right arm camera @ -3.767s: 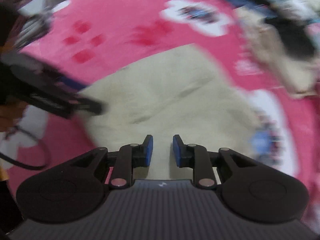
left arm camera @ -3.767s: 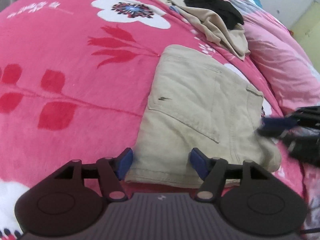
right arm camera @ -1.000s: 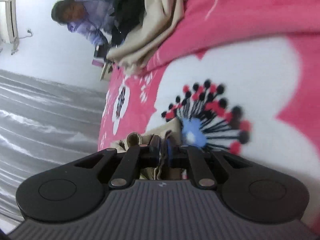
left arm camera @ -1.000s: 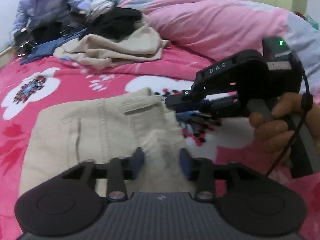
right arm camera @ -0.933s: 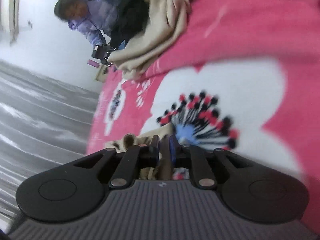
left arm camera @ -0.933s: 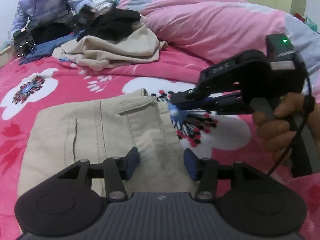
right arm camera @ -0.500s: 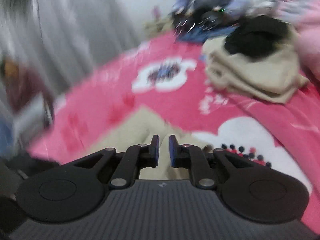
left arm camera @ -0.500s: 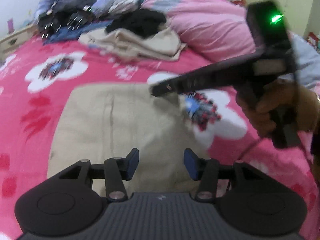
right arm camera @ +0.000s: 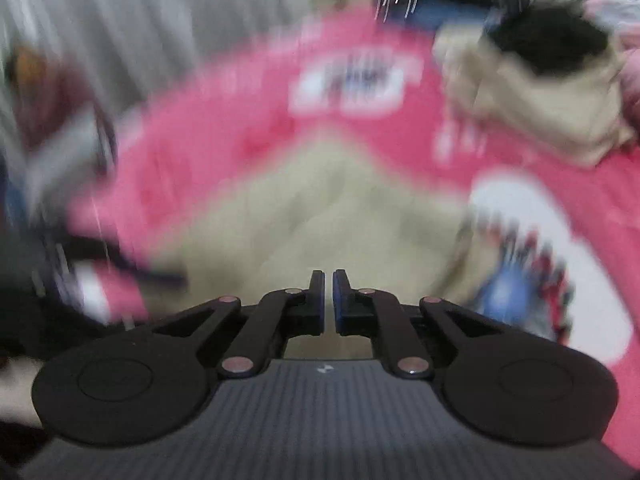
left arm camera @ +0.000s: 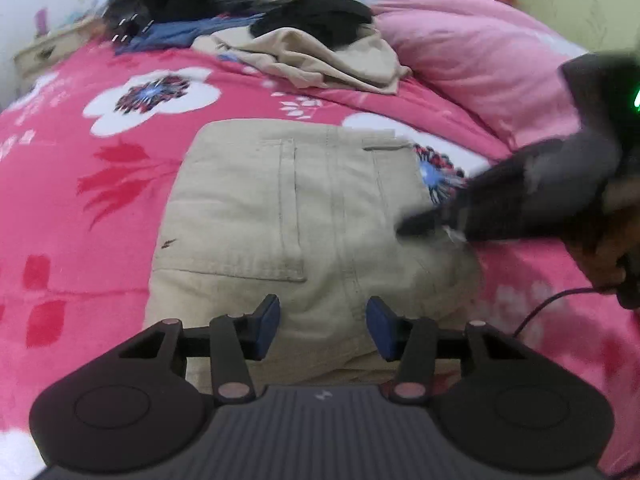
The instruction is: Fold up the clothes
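The folded beige trousers (left arm camera: 296, 232) lie mid-frame on the pink bed (left arm camera: 80, 160). The right hand-held gripper (right arm camera: 328, 300) has let go of their edge, now nearly closed and empty; the left hand-held gripper (left arm camera: 322, 324) hovers half-open, empty. This fold looks finished.

A bed with a pink flowered blanket (left arm camera: 100, 208) fills the room, grey curtains (right arm camera: 120, 20) hanging beside it.
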{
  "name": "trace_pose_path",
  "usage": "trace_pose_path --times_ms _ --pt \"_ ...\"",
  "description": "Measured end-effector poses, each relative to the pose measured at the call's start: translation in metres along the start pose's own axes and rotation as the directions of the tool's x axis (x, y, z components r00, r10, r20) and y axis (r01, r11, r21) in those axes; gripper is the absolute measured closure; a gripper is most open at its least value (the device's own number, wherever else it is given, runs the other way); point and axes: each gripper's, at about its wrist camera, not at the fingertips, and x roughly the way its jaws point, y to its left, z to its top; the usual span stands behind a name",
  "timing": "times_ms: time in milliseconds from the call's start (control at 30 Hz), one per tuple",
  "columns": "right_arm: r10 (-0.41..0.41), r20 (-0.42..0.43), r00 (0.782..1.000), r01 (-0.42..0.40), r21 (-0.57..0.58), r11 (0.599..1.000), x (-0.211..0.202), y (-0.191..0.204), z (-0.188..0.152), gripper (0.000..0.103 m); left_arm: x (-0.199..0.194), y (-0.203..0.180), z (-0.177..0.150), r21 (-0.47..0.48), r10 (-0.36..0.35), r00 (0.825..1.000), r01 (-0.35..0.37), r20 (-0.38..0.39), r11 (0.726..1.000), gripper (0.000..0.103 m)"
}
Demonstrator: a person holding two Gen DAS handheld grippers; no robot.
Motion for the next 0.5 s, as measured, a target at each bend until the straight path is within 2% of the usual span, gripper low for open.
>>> trace_pose_path --times_ms 67,133,267,333,400,500 --pt "-0.058 -0.007 0.998 0.058 -0.003 0.998 0.003 0.006 -0.008 0.1 -0.003 -0.001 0.001 0.03 -0.011 1.0 0.011 0.009 0.999 0.052" --pt "-0.088 -0.029 0.996 0.089 0.05 0.995 -0.007 0.01 0.002 0.1 -0.01 0.004 0.003 0.027 -0.038 0.999 0.038 0.012 0.999 0.053" --pt "-0.085 -0.014 0.996 0.086 0.115 0.99 -0.037 0.03 0.011 0.097 -0.029 0.025 0.009 -0.012 -0.058 0.997 0.059 0.041 0.998 0.053" --pt "-0.081 -0.06 0.995 0.089 0.15 0.985 -0.03 0.036 0.004 0.096 -0.028 0.038 0.01 -0.034 -0.065 0.998 0.065 0.022 0.997 0.052" --pt "-0.124 -0.137 0.983 0.15 0.198 0.969 -0.01 0.037 -0.012 0.096 -0.027 0.051 0.012 -0.052 -0.071 0.997 0.071 -0.001 0.996 0.052" --pt "-0.17 -0.16 0.972 0.215 0.337 0.916 -0.005 0.034 -0.013 0.096 -0.029 0.07 0.015 -0.077 -0.082 0.997 0.081 -0.015 0.994 0.052"
